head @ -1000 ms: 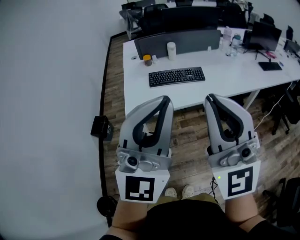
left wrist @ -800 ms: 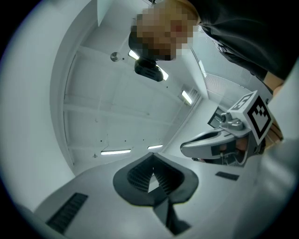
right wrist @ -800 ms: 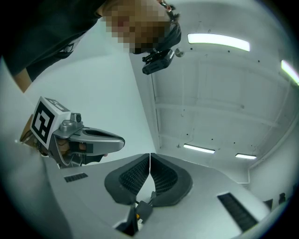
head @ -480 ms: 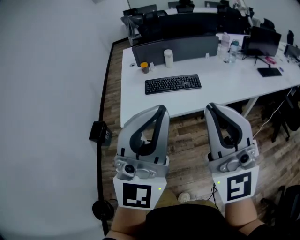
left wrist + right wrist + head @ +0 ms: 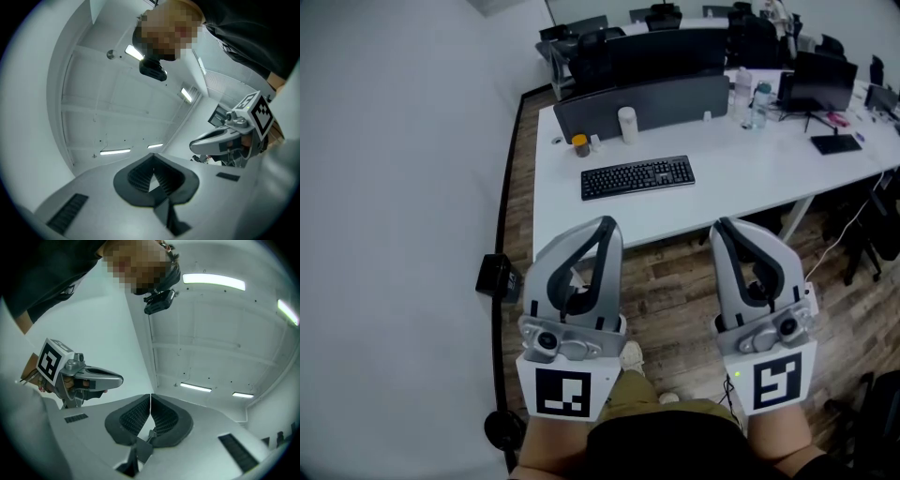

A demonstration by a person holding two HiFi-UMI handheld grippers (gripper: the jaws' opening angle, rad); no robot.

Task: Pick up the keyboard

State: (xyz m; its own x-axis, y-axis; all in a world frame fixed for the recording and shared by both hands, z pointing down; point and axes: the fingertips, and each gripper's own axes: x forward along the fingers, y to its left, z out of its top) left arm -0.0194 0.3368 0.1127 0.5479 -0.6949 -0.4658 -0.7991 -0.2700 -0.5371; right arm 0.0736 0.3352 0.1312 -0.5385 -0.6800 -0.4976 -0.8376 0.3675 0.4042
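**A:** How do we handle the reach well?

**B:** We start with our grey left gripper [image 5: 606, 225], the one with the square-marker cube. Its jaws are clenched together with nothing between them, so we need to spread them before we arrive. The flat black keyboard [image 5: 637, 177] lies on the long white desk [image 5: 750, 178], well ahead of this gripper's tips and slightly to their right, with nothing touching it.

**A:** And the other side?

**B:** Our matching grey right gripper [image 5: 722, 225] is also pressed shut and empty, and the keyboard sits well ahead of it, off to its left. We judge it best to close in first and open both grippers. Then we take one short end in each, keeping the pads low at the edge so the keyboard lifts level. We should stay clear of the small orange-lidded jar [image 5: 581, 145] just beyond the keyboard's left end.

**A:** How are our hands held?

**B:** We hold them side by side over the brown wood-plank floor [image 5: 675, 291], short of the desk's near edge. The tips point toward the desk and are tilted upward, since both gripper views look at ceiling lights.
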